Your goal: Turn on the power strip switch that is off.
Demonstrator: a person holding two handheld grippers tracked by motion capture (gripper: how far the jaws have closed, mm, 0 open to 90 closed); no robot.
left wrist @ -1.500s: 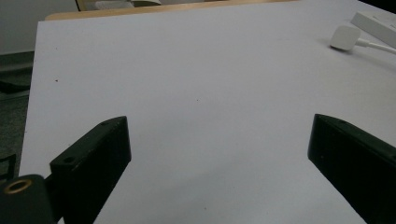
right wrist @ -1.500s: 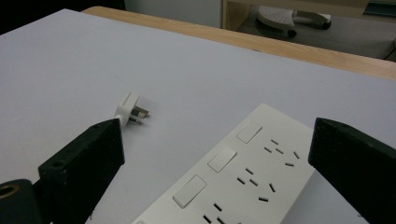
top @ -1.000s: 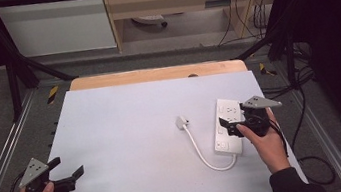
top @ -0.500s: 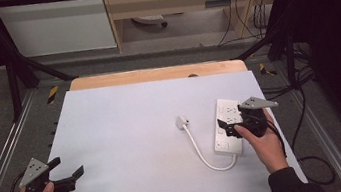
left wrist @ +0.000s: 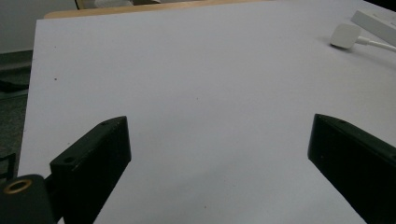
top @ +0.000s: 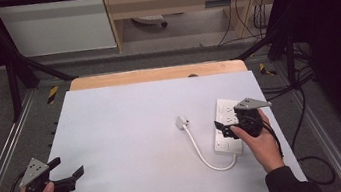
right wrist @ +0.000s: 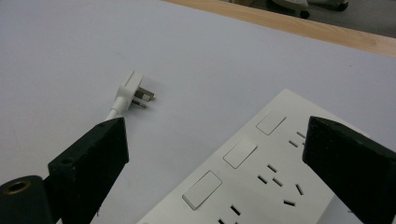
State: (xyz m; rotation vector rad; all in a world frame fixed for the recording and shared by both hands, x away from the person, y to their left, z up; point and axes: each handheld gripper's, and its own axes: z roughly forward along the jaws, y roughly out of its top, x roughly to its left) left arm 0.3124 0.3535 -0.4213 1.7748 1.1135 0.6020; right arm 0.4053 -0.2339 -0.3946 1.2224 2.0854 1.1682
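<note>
A white power strip lies flat on the right side of the white table. Its white cable loops toward the middle and ends in a loose plug lying on its side. My right gripper hovers open over the strip's near half. In the right gripper view the strip's sockets and switches sit between the wide jaws, and the plug lies off to the left with its prongs showing. My left gripper is open at the table's near left corner, holding nothing. Its own view shows the plug far off.
A wooden strip borders the table's far edge. Metal rails run along both sides, with black frame legs and cables on the floor at the right. Bare tabletop stretches ahead of the left gripper.
The right gripper has shifted slightly left and nearer over the power strip, jaws still open. The left gripper has stayed in place.
</note>
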